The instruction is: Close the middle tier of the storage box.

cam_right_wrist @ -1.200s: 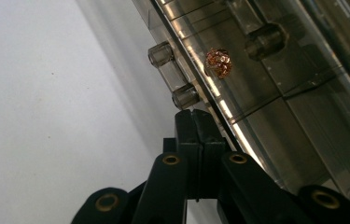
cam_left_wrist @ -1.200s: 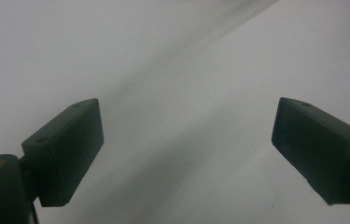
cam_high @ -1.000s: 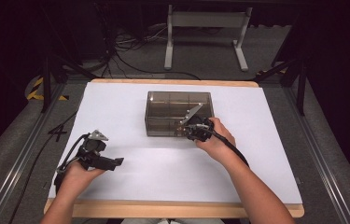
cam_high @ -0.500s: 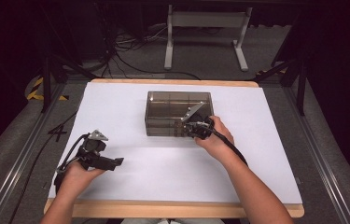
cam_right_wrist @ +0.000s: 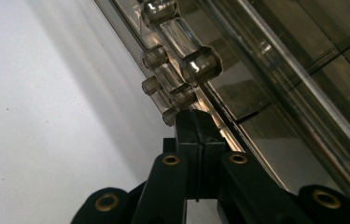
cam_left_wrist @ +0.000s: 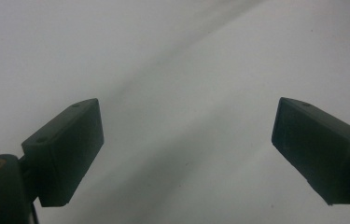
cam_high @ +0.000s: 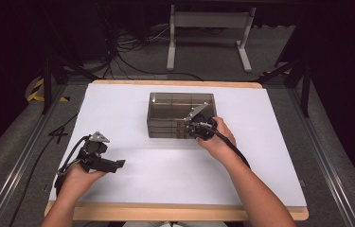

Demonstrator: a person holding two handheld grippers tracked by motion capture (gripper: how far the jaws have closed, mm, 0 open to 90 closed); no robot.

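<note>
Smoky plastic box [cam_right_wrist: 275, 79] touches the right gripper's [cam_right_wrist: 195, 122] closed fingers [cam_right_wrist: 212, 135].

Box [cam_right_wrist: 275, 70] cropped (right tool view); contents unclear.

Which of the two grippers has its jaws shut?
The right gripper, at the smoky clear box: its jaws are pressed together. The left gripper holds them wide apart.

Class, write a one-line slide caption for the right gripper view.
Right gripper, jaws shut, at the hinge barrels of a smoky clear compartment box on the white table.
</note>
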